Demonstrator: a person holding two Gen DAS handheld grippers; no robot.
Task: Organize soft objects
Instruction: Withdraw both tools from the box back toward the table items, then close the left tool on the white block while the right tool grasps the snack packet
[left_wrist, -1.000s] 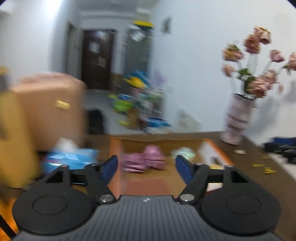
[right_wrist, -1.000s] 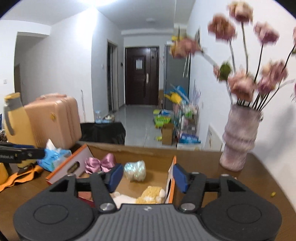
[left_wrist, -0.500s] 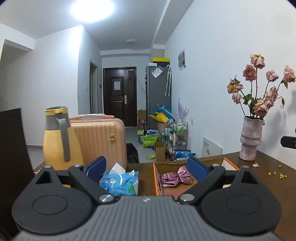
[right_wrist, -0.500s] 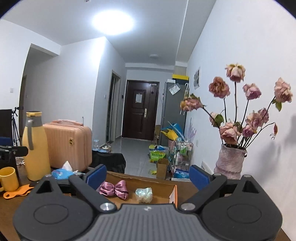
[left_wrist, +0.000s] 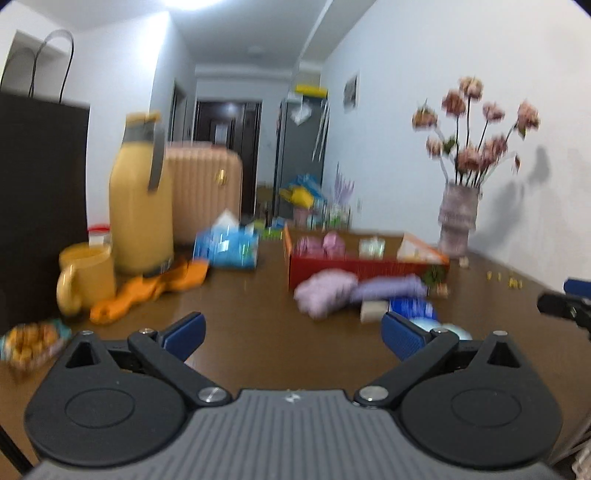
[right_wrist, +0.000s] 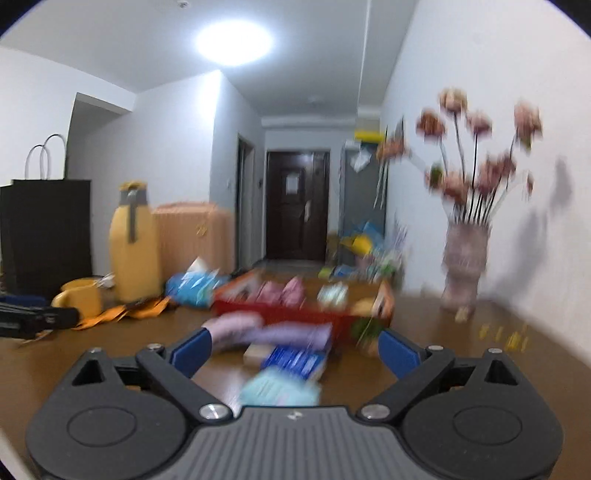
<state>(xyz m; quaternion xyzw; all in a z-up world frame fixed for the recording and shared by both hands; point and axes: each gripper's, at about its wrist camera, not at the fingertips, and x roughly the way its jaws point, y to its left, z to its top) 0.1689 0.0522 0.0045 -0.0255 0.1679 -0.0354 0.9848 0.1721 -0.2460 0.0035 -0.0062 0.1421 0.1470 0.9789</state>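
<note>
Both grippers hang low over the brown counter (left_wrist: 258, 295), and both pictures are smeared. The left gripper (left_wrist: 291, 334) has its jaws spread and opening, with bare wood between them and nothing held. The right gripper (right_wrist: 295, 350) has its jaws released wide too; a pale blue soft thing (right_wrist: 280, 389) and a dark blue packet (right_wrist: 295, 360) lie on the counter in the gap, not gripped. Just past them a lilac soft bundle (right_wrist: 266, 332) lies against the front wall of the red box (right_wrist: 295, 314), which holds pink pieces (right_wrist: 280, 291) and a pale wad (right_wrist: 332, 293). Off to the left stand a yellow jug (left_wrist: 142, 199), a yellow mug (left_wrist: 86, 277) and a blue tissue pack (left_wrist: 227, 247); a vase of flowers (left_wrist: 458, 218) stands to the right, by the wall.
</note>
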